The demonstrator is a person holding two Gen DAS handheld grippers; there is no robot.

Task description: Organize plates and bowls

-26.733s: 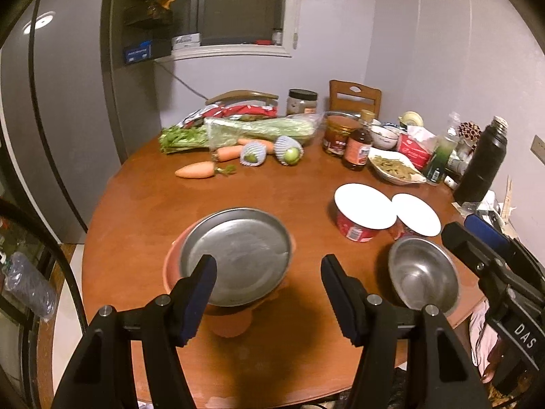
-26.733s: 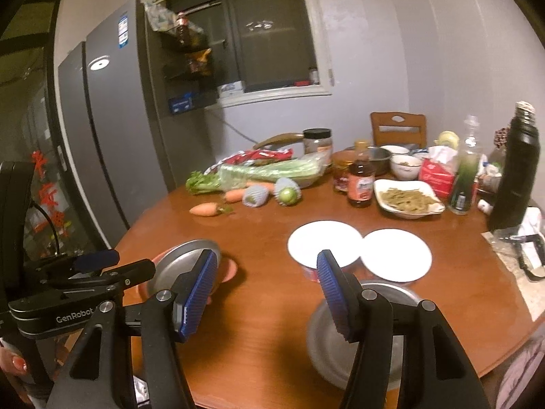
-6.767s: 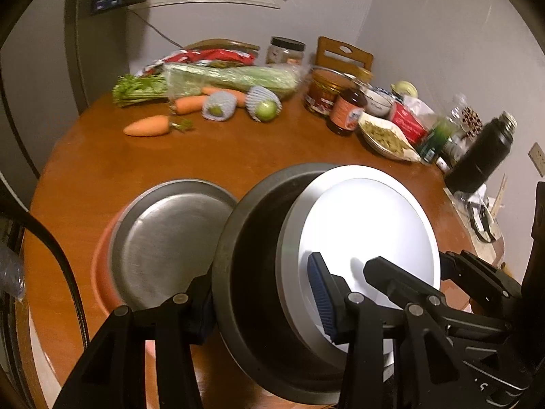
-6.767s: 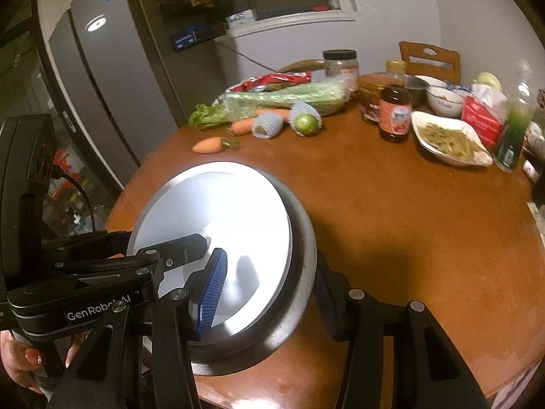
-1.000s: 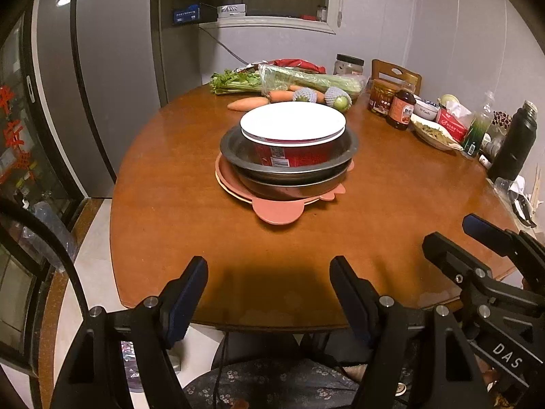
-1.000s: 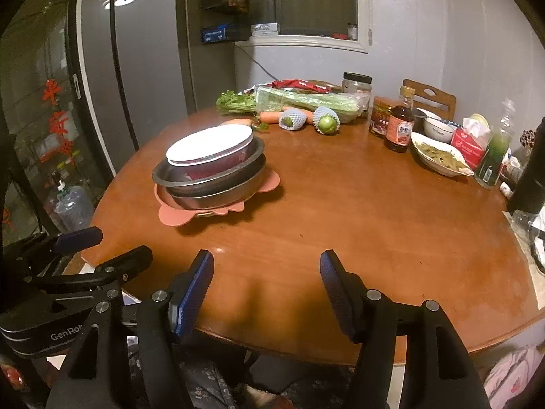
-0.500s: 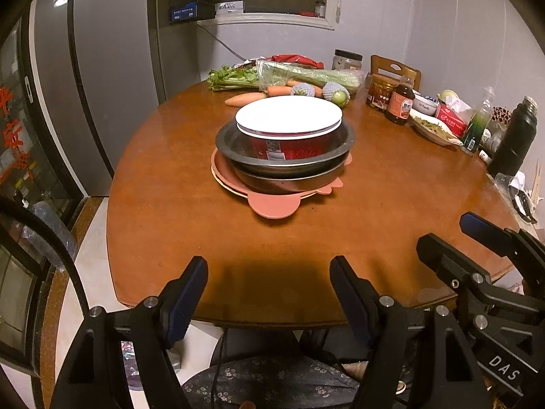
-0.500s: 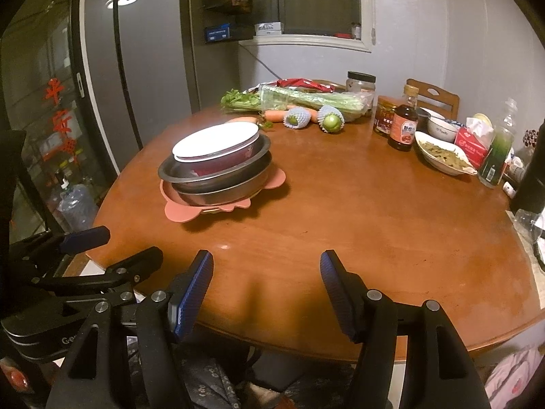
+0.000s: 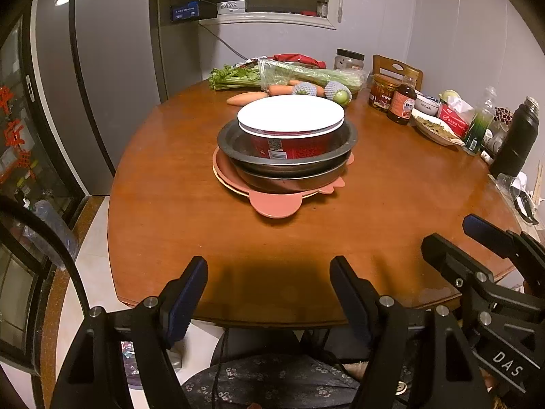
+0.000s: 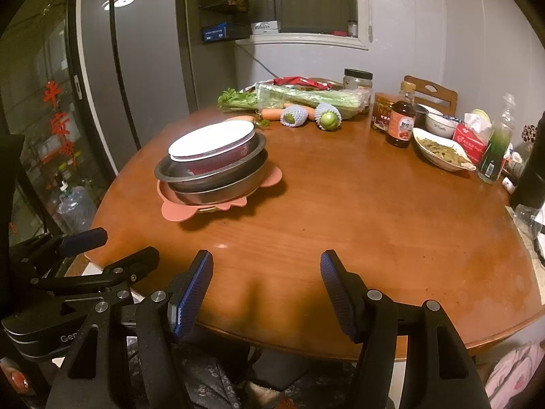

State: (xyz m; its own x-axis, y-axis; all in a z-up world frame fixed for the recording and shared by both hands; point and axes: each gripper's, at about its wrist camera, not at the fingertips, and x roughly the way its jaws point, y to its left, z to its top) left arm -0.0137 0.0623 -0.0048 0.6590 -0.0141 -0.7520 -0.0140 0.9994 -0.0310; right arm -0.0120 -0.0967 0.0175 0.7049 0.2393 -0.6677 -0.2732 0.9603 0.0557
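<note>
You hold both grippers off the near edge of the round wooden table, and neither one touches anything. Your left gripper has its fingers apart with nothing between them but the table's near rim. Your right gripper is the same, blue pads spread wide and empty, over the near edge a little further toward the right side.

The task's things sit in one stack toward the left part of the table, well apart from both grippers. At the bottom lies the pink plate, its rounded tab pointing to the near edge. A thin pale rim shows just under it, perhaps a second plate, though the view is too poor to be sure. On it rest two steel basins, one nested in the other. Inside the upper one stands the red bowl, and the white plate covers it flat on top. From the right wrist view the stack leans slightly, the white plate tilted toward the left edge.

Along the far edge lie carrots, bagged celery and two netted fruits. At the far right edge stand a sauce bottle, a dish of food and a dark flask.
</note>
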